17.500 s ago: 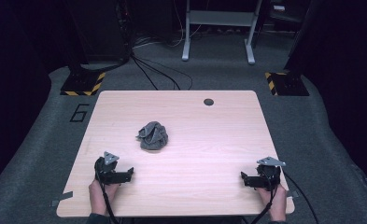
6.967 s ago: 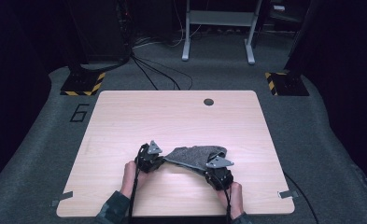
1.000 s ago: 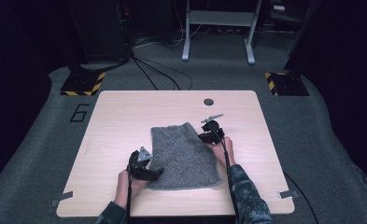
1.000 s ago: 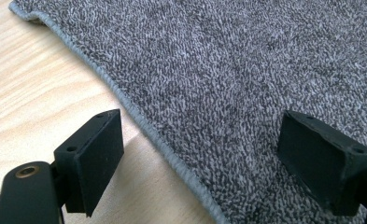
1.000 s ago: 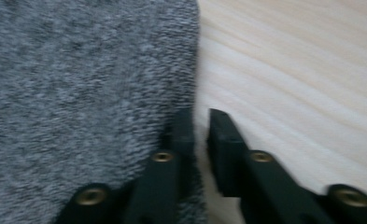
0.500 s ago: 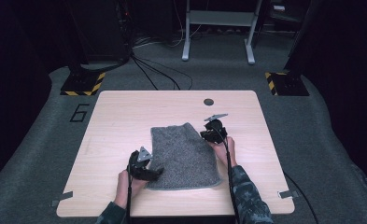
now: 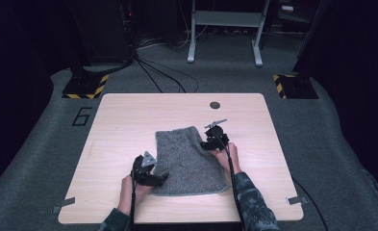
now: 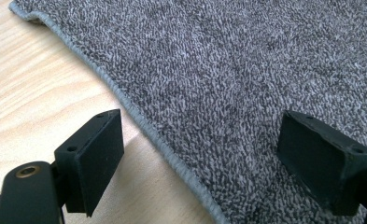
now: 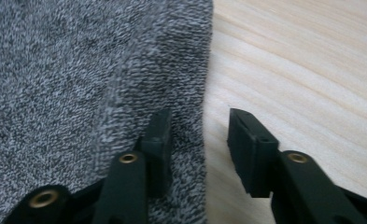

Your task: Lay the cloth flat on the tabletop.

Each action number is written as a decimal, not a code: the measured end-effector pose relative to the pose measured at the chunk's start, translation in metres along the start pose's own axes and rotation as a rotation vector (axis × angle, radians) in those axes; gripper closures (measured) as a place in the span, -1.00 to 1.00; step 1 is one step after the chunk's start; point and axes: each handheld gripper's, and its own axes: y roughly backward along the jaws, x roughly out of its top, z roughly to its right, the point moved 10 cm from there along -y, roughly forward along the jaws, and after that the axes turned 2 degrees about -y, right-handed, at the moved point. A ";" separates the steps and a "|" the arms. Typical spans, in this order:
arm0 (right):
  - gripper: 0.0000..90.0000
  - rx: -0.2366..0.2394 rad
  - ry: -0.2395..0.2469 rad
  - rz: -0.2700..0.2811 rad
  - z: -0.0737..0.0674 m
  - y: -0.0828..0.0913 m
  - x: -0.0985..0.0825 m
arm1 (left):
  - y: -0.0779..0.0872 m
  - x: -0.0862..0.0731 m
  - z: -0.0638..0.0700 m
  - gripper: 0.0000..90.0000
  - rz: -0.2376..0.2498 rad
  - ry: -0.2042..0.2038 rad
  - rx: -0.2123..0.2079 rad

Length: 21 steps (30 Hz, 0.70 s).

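A grey terry towel (image 7: 189, 161) lies spread flat on the light wooden table (image 7: 124, 120), near the front edge and roughly in the middle. My left gripper (image 7: 150, 174) sits at the towel's near left corner. In my left gripper view its jaws stand wide apart, one over bare wood, the other over the towel, with the hemmed edge running between them; they pinch nothing. My right gripper (image 7: 211, 139) rests at the towel's far right edge. In my right gripper view its jaws are parted by a narrow gap, straddling that edge, one on cloth, one on wood. A small dark round disc (image 7: 214, 104) sits near the table's far edge. On the grey floor left of the table, a painted "6" (image 7: 82, 116) is readable.
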 end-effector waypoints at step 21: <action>0.98 -0.213 0.228 0.161 -0.027 0.054 0.032 | 0.000 0.000 0.000 -0.67 0.001 0.002 0.000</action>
